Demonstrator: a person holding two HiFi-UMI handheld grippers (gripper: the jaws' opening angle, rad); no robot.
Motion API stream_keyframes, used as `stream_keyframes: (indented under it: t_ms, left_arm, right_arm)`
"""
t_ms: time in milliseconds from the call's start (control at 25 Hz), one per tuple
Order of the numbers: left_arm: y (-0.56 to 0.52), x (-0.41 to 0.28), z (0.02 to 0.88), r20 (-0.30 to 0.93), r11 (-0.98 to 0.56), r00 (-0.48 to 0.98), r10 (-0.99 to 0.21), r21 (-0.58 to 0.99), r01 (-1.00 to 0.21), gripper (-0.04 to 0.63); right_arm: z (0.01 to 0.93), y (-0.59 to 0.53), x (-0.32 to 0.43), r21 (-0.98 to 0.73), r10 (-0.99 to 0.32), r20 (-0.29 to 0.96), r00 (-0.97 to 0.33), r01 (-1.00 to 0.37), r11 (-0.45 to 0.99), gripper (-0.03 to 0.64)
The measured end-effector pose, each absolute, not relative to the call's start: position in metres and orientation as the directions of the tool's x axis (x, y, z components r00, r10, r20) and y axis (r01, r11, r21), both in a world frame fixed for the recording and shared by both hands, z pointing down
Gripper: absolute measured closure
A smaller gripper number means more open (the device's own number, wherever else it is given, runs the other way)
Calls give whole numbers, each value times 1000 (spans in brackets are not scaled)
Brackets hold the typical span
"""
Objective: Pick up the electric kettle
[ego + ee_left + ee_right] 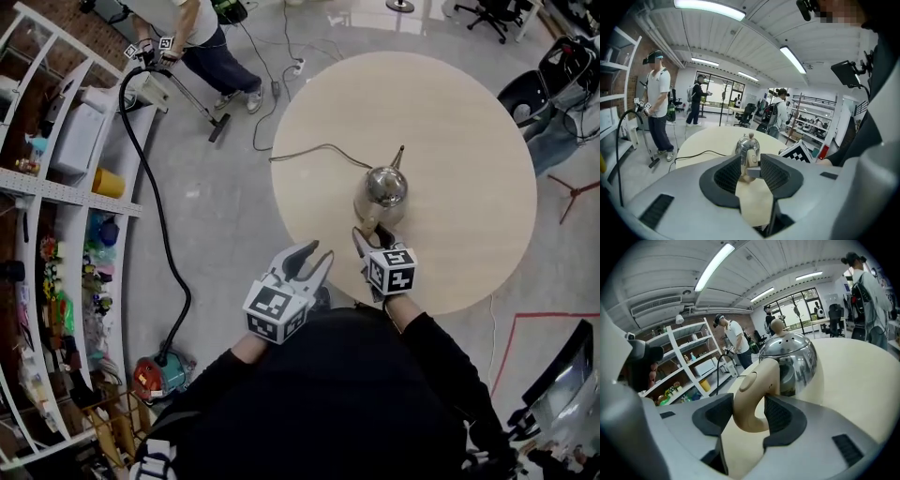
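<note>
The electric kettle stands upright on the round worktop, near its middle, with its cord trailing off towards the far edge. My right claw is spread wide with the kettle's beige handle between the jaws. The handle looks close against one ribbed pad, but nothing is pinching it yet. My left claw is also spread and empty, hanging just off the worktop's near edge. It only sees the kettle in the distance through its gap.

What worries me is where I sit on that handle. I seem to be low on its curve, and the plastic is smooth and rounded. If I close here, the pads may slide along the bend, or one pad may meet first and shove the kettle sideways.

If I lift from this low point, I expect the shiny body to swing forward and tilt. The cord could then drag or snag at the worktop's edge and pull the kettle against my grip
</note>
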State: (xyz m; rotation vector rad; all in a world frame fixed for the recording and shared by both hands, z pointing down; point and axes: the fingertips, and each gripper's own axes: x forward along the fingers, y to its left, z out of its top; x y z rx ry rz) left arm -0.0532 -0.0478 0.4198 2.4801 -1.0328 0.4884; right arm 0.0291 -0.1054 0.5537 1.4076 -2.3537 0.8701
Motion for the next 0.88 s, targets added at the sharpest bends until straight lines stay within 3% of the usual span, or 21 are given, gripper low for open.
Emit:
stream_keyframes:
  t_ms: [400, 560, 640, 880]
  left_arm:
    - [-54, -41, 431, 520, -547, 566, -640, 209, -811, 453]
    - [-52, -27, 429, 531, -553, 556, -640, 183, -813, 454]
    - [-51, -19, 426, 533, -558, 554, -640, 173, -811, 454]
    - [-52, 14, 424, 538, -595, 574, -617, 157, -788, 454]
  right_arm:
    - [574, -113, 3, -446, -557, 486, -673, -739, 504, 402]
    - [576, -113, -6, -447, -529, 482, -698, -716, 537, 406]
    - [573, -109, -1, -454, -512, 476, -715, -698, 553, 448]
    - [571, -91, 35, -463, -494, 468, -732, -680, 569, 448]
